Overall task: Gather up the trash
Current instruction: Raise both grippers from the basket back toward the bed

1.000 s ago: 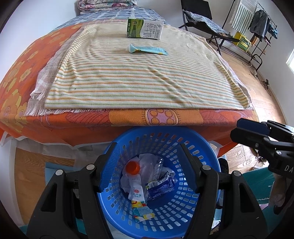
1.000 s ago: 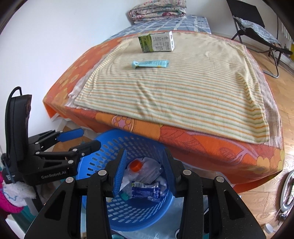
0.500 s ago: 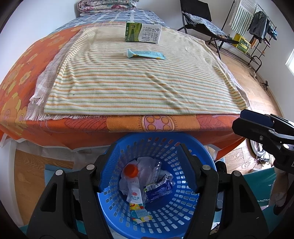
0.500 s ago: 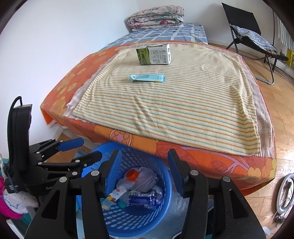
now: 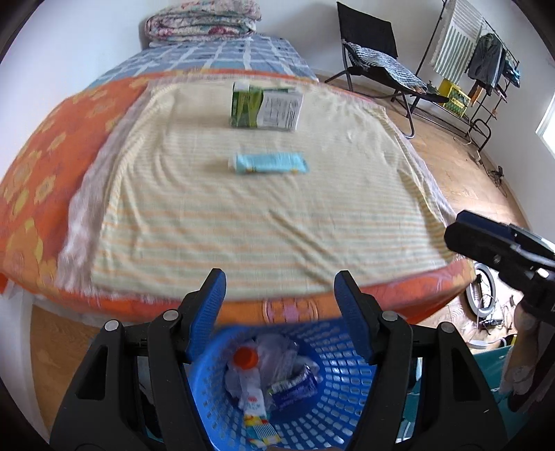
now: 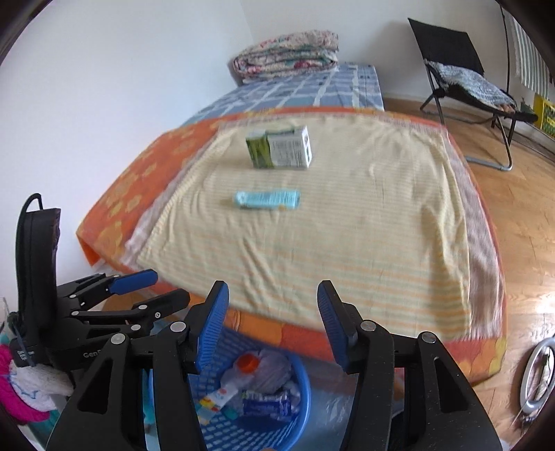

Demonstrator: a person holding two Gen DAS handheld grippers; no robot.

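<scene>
A green and white carton (image 5: 265, 110) (image 6: 279, 147) and a light blue tube (image 5: 269, 163) (image 6: 267, 200) lie on the striped cloth on the bed. A blue basket (image 5: 333, 399) (image 6: 298, 416) on the floor at the bed's foot holds a bottle with an orange cap (image 5: 245, 359) (image 6: 247, 362) and wrappers. My left gripper (image 5: 281, 289) (image 6: 152, 288) is open and empty above the basket, at the bed's edge. My right gripper (image 6: 270, 300) is open and empty beside it; it shows at the right edge of the left wrist view (image 5: 458, 225).
The bed (image 5: 31, 194) (image 6: 131, 187) has an orange cover and a folded quilt (image 5: 203, 19) (image 6: 286, 52) at its far end. A black folding chair (image 5: 374, 59) (image 6: 461, 79) and a clothes rack (image 5: 485, 62) stand on the wooden floor at the right.
Both grippers have risen and tilted up from over the basket toward the bed. The carton and tube look nearer and larger. Both stay open and empty.
</scene>
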